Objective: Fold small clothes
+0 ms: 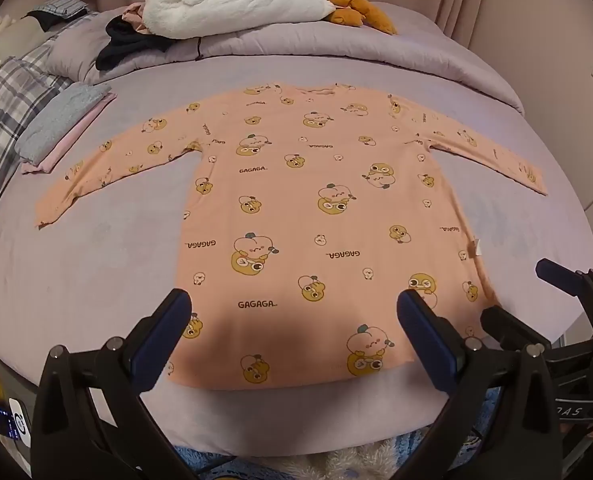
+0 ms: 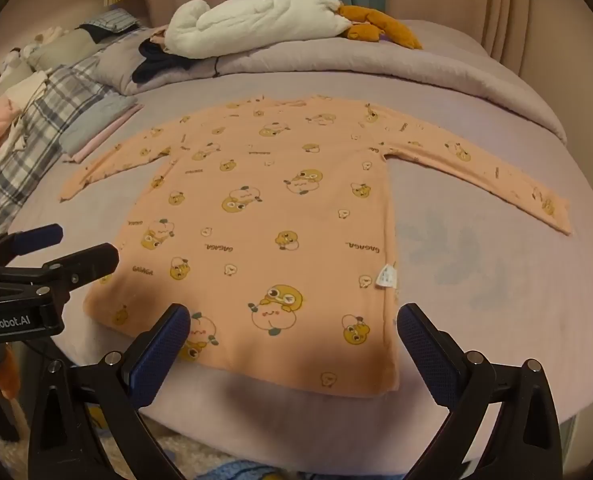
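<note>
A peach long-sleeved shirt [image 1: 296,200] [image 2: 276,220] printed with yellow cartoon figures lies flat on the lilac bed sheet [image 1: 96,248], with both sleeves spread out and the hem toward me. A white label [image 2: 386,278] sticks out of its right side seam. My left gripper [image 1: 292,304] hangs above the hem's left half, open, with nothing between its blue pads. My right gripper [image 2: 294,316] hovers over the hem's right half, also open and empty. Each gripper shows in the other's view: the right gripper [image 1: 516,292] and the left gripper [image 2: 84,242].
A folded grey and pink stack [image 1: 64,120] [image 2: 96,128] lies by the left sleeve. Behind the shirt a rolled duvet [image 1: 336,48] carries a white plush toy [image 1: 236,0] and dark clothes [image 1: 128,46]. Plaid bedding [image 1: 8,112] sits at the left. The bed's near edge [image 1: 296,420] runs just below the hem.
</note>
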Available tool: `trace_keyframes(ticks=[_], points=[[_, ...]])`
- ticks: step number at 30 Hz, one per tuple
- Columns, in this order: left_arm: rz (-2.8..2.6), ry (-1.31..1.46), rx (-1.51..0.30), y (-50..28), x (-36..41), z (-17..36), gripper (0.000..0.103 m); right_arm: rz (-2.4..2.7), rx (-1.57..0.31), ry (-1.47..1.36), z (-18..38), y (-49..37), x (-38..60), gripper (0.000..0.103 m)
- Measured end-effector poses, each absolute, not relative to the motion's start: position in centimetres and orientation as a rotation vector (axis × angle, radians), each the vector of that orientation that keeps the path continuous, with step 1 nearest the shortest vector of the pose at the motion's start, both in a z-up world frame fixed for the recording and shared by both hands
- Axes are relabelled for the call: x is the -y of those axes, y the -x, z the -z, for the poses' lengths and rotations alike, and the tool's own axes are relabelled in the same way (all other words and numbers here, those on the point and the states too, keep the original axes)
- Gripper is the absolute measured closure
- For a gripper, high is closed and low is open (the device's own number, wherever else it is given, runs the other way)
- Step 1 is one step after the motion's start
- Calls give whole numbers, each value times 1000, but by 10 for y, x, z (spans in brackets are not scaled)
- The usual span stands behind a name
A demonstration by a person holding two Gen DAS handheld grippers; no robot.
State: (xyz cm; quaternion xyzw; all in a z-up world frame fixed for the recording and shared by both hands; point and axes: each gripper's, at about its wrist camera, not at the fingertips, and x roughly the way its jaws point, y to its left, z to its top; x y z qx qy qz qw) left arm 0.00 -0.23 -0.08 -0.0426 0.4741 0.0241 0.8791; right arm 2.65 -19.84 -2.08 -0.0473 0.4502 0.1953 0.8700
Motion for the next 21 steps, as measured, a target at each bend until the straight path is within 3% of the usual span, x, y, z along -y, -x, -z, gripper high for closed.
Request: trace_keyframes(ticks=[21], points=[[-46,92,-981,-1,1,0,0,-402,-948,99,19,-27,200,1]])
